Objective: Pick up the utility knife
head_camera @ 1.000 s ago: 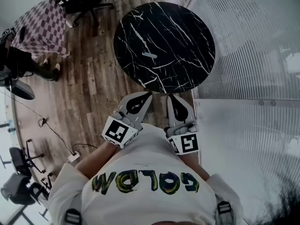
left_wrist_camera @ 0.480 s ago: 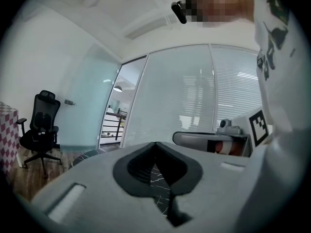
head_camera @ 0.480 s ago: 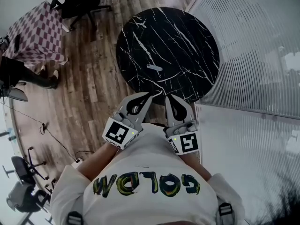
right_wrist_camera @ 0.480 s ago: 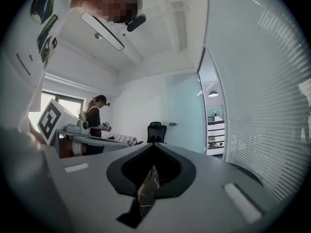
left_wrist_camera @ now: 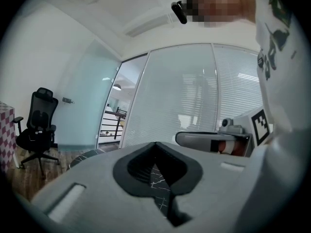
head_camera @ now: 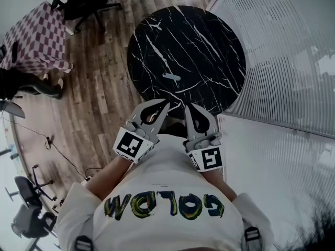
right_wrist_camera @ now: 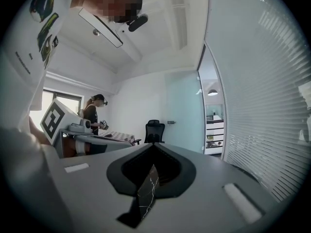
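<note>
The grey utility knife (head_camera: pixel 171 77) lies near the middle of the round black marble table (head_camera: pixel 209 46) in the head view. Both grippers are held close to the person's chest at the table's near edge, side by side and pointing at the table. My left gripper (head_camera: pixel 166 104) is shut with nothing in it, its tips short of the knife. My right gripper (head_camera: pixel 187 107) is shut and empty too. In the left gripper view the jaws (left_wrist_camera: pixel 156 143) meet, with marble showing through the slit below them. The right gripper view shows its jaws (right_wrist_camera: pixel 154 145) together likewise. Neither gripper view shows the knife.
A glass wall with blinds (head_camera: pixel 293 61) runs along the table's right side. A checkered-cloth table (head_camera: pixel 36 41) and black office chairs (head_camera: pixel 86 1) stand to the left on the wooden floor. Another person (right_wrist_camera: pixel 95 111) stands by that table. A cable (head_camera: pixel 63 150) lies on the floor.
Both grippers have moved forward together, and their tips now reach the near edge of the marble table. Both stay shut.
</note>
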A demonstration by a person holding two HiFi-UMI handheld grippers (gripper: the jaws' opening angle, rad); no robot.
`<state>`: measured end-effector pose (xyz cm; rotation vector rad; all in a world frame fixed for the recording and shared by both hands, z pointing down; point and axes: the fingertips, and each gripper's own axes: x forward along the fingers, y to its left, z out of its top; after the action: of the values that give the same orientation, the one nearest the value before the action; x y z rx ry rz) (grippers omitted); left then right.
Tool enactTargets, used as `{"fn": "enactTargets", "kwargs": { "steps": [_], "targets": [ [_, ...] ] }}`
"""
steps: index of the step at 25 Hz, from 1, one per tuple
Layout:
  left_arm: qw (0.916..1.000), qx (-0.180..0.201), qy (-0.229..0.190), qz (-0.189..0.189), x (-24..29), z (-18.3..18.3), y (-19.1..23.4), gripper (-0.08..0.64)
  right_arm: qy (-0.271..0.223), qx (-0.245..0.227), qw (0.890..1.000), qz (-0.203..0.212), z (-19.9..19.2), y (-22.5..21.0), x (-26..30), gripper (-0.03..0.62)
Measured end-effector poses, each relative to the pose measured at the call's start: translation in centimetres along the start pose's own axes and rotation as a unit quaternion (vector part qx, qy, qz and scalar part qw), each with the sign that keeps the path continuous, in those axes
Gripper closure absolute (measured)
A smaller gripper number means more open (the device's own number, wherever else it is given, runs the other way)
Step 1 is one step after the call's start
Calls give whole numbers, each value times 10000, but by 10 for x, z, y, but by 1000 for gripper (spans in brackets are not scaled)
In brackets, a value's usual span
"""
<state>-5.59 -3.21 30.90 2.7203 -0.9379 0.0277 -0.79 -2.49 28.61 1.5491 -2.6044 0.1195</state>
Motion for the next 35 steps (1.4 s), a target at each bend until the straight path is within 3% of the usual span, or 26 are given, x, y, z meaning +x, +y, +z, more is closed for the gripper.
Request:
{"fn": "enactTargets", "kwargs": {
  "steps": [12, 18, 26, 32, 35],
  "targets": [
    [10000, 21, 64, 11, 29, -4, -5, 555, 30, -124, 9996, 243, 2, -28, 0, 591],
    [9999, 62, 54, 60, 46, -7, 2, 554, 215, -40, 9997, 120, -11, -55, 9, 591],
    [9984, 258, 498, 54, 67, -45, 20, 540, 452, 8, 9989, 108, -43, -77, 26, 591],
    [9918, 777, 933, -394, 87, -88, 33, 540, 756, 88, 9970, 148, -96, -95, 41, 591],
    [9908, 725, 1050, -442, 93, -112, 47, 537, 821, 70, 9965, 163, -120, -97, 49, 591]
  ]
}}
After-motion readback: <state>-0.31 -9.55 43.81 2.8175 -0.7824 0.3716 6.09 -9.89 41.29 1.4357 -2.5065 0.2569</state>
